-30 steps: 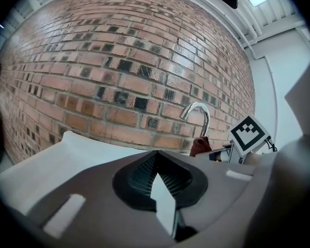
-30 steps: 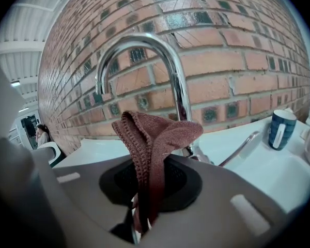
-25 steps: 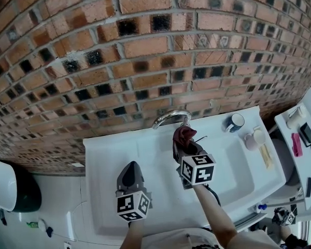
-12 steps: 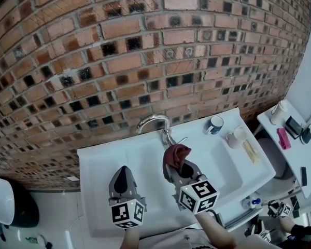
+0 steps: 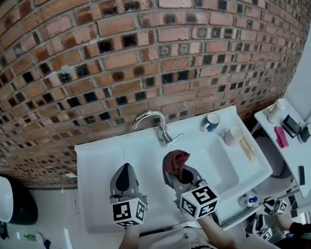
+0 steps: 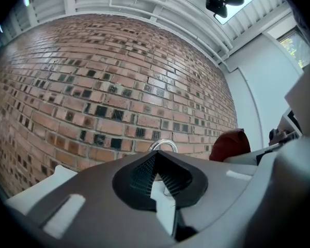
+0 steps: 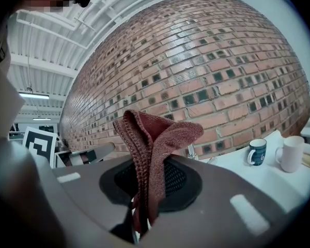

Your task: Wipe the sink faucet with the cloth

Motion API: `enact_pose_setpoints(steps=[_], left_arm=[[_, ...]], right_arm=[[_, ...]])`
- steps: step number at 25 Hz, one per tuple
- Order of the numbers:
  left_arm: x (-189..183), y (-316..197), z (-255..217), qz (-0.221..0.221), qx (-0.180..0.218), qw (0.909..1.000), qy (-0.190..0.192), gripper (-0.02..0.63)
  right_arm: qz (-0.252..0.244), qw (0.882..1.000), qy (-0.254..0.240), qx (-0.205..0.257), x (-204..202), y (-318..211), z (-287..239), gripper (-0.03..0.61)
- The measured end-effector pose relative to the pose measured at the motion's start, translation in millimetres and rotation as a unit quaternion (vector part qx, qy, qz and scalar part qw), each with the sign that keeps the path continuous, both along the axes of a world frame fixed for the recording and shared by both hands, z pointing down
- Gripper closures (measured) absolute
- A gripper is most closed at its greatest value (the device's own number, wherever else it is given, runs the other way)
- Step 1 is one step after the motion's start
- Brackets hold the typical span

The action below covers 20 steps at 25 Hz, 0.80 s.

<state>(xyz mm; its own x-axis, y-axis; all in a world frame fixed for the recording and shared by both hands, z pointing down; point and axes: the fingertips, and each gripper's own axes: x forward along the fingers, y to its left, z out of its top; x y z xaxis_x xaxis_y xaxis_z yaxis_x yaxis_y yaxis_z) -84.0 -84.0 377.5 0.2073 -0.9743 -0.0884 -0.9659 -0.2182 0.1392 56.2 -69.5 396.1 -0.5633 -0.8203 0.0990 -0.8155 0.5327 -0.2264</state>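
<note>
Right hand-held gripper [image 5: 180, 176] clamps the red cloth [image 5: 174, 161], bunched above its jaws, near side of the faucet [image 5: 151, 119], not touching; left hand-held gripper [image 5: 125, 178] closed, empty

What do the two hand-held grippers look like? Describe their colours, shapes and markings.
Both the left hand-held gripper and the right hand-held gripper are grey, tapering to a point, with black ribbed pads inside the jaws. Each carries a white cube printed with black square markers.
</note>
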Motion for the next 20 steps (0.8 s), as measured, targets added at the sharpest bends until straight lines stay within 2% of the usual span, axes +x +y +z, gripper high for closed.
enact_pose_setpoints(steps=[14,20], left_arm=[[13,-3,1,0.019,-0.007,0.9998,-0.009,0.609],[7,-5,3,0.016,-0.01,0.9998,0.006,0.609]], right_arm=[[-0.001,1.0,0.004,0.009,0,-7,-9,0.531],[0.0,1.0,0.022,0.006,-4,-8,-7,0.532]])
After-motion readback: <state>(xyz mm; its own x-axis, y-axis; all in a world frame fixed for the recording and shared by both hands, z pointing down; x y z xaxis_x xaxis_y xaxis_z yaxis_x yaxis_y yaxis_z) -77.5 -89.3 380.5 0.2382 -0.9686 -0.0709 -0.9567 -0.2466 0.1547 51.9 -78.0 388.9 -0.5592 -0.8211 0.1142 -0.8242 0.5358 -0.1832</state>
